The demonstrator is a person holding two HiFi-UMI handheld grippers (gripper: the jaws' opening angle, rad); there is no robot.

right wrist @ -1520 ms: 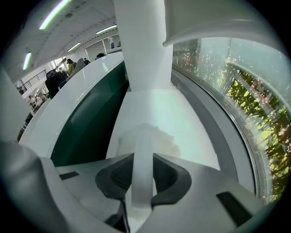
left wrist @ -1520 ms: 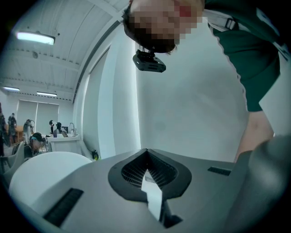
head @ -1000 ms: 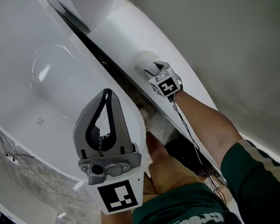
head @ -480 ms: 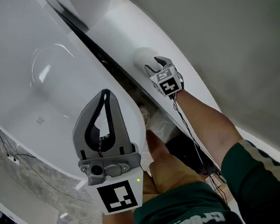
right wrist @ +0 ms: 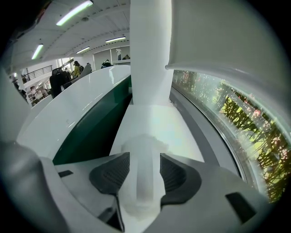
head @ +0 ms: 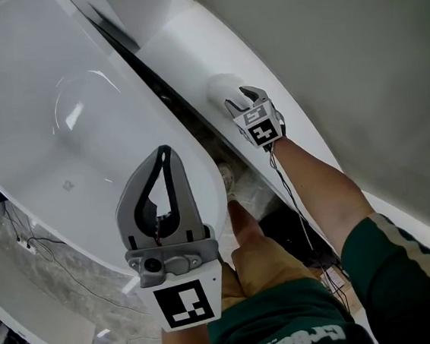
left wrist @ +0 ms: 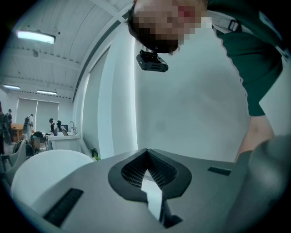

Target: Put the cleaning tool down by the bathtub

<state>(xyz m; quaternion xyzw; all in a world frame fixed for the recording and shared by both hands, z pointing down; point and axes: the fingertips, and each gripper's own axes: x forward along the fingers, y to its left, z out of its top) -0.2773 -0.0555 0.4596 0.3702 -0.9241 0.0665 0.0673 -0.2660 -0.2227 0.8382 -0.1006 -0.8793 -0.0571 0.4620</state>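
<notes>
Right gripper (head: 238,100) upper centre, jaws spread and just been opening, we see the tool (head: 220,90) loose between them on the ledge (head: 179,49) right of the tub (head: 55,108) (handle runs along the jaws, so we'd back straight out); left gripper (head: 165,153) lower left, pressed together, empty.

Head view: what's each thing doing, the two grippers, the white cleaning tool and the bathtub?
left gripper: shut, holding nothing.
right gripper: jaws have just been opening, now wide apart, cleaning tool between them.
cleaning tool: looks set down on the white ledge beside the bathtub.
bathtub: no water inside.
</notes>
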